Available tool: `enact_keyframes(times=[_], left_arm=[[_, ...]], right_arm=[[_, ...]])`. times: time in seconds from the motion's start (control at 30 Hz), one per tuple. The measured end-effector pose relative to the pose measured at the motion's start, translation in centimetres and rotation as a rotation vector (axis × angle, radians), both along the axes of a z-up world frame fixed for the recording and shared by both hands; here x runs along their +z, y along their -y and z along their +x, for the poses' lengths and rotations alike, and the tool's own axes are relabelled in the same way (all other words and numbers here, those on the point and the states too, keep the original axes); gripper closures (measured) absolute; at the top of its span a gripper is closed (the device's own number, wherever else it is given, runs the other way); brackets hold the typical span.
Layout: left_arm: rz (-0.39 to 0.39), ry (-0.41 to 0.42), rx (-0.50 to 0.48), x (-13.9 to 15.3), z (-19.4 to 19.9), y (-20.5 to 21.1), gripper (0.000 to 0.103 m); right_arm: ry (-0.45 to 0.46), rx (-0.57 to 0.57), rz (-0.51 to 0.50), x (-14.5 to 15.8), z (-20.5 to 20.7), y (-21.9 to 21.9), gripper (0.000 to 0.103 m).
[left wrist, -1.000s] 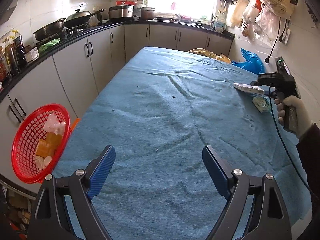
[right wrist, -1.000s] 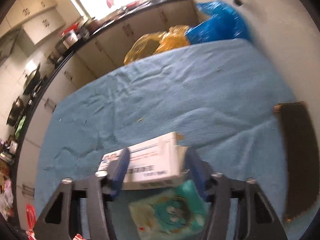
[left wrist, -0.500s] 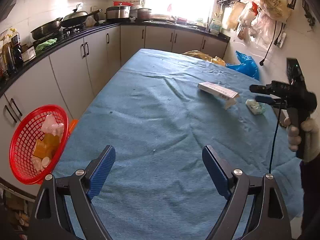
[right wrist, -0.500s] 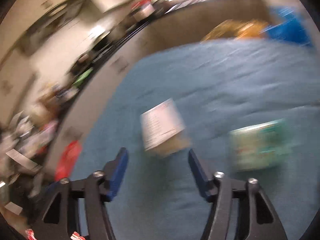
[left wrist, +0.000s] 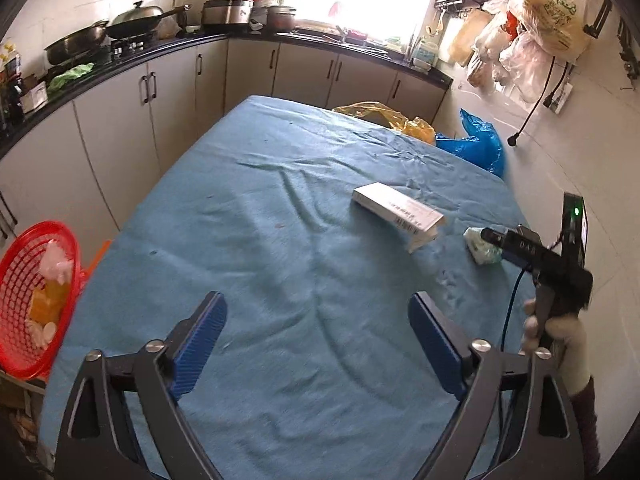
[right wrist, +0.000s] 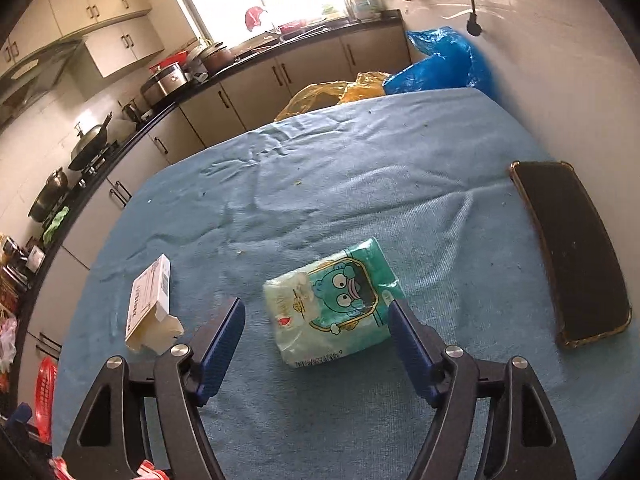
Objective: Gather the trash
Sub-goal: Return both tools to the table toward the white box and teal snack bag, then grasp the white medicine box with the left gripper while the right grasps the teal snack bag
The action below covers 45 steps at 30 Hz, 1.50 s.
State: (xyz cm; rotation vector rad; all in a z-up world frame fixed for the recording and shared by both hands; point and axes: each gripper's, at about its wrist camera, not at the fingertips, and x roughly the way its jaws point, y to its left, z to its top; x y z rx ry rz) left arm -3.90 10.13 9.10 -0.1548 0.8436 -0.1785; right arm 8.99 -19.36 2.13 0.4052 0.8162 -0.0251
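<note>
Blue-clothed tabletop: right tool gapes wide around tissue pack, white box at nine o'clock; left tool wide, empty.

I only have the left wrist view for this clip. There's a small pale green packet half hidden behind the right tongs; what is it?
Observer: In the right wrist view it is a soft green tissue pack with a cartoon face, lying flat on the blue tablecloth.
Operator: Are the right tongs closed on it?
Observer: No. The right tongs are open, with the pack's near end between the blue fingers, touching neither that I can tell.
Operator: Anything else near there that I can't see?
Observer: Yes, a flat black phone in a clear case lies to the right of the pack, beside the wall.
</note>
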Motion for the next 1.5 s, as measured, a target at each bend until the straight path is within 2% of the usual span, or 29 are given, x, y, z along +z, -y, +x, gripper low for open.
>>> enact_keyframes(times=[0.1,0.2,0.3,0.4,0.47,0.6,0.7,0.83,0.97,1.07,1.13,1.17,1.2,1.23,1.27,1.3,1.33,1.43,1.5], left_arm=[[-0.018,-0.03,-0.021,-0.4,2.0,1.6,0.01],[-0.097,-0.091,-0.031,-1.3,5.1,3.2,0.01],[-0.124,-0.125,-0.009,-2.1,8.1,4.8,0.01],[-0.146,-0.163,0.034,-3.0,11.0,6.3,0.01],[-0.153,-0.189,0.068,-3.6,12.7,6.9,0.01],[-0.096,-0.249,0.125,-5.0,15.9,8.9,0.01],[-0.066,-0.293,0.143,-5.8,17.6,10.1,0.01],[-0.055,-0.306,0.148,-6.6,18.6,11.3,0.01],[0.01,-0.322,0.141,-7.4,19.3,13.1,0.008],[0.071,-0.315,0.123,-7.6,19.2,14.3,0.008],[0.095,-0.315,0.105,-7.6,18.9,14.7,0.008],[0.098,-0.311,0.096,-7.6,18.5,14.8,0.01],[0.096,-0.299,0.092,-7.4,18.0,14.7,0.021],[0.097,-0.29,0.087,-7.3,17.6,14.6,0.042],[0.095,-0.288,0.076,-7.0,17.1,14.4,0.054],[0.08,-0.296,0.062,-6.9,16.7,14.2,0.075],[0.061,-0.307,0.053,-6.9,16.3,13.9,0.083],[-0.02,-0.331,0.029,-6.7,14.8,12.4,0.088],[-0.046,-0.335,0.002,-6.3,13.2,11.4,0.088]], right_arm=[[-0.007,-0.002,0.024,-0.3,0.0,0.2,0.023],[-0.01,-0.016,0.065,-0.6,0.2,0.6,0.021],[0.002,-0.047,0.103,-0.7,0.7,1.1,0.018],[0.015,-0.058,0.095,-0.7,0.8,1.2,0.018],[0.021,-0.06,0.053,-0.8,0.7,1.0,0.018],[0.012,-0.063,0.003,-1.1,0.5,0.9,0.018],[0.017,-0.064,0.019,-1.4,0.2,1.3,0.018],[0.021,-0.052,0.032,-1.4,0.0,1.5,0.018],[0.017,-0.037,0.021,-1.4,0.0,1.4,0.019],[0.013,-0.035,0.011,-1.5,-0.1,1.6,0.024],[0.008,-0.039,-0.007,-1.5,-0.3,1.6,0.033],[0.004,-0.044,-0.023,-1.6,-0.3,1.6,0.037],[0.001,-0.048,-0.033,-1.6,-0.4,1.7,0.045],[-0.002,-0.053,-0.04,-1.6,-0.4,1.8,0.053],[-0.005,-0.055,-0.039,-1.6,-0.3,2.0,0.057],[-0.006,-0.056,-0.034,-1.7,-0.3,2.2,0.066],[-0.004,-0.057,-0.021,-1.7,-0.4,2.5,0.07],[0.0,-0.054,0.022,-1.8,-0.5,3.3,0.078],[0.001,-0.045,0.06,-2.0,-0.5,3.8,0.078]])
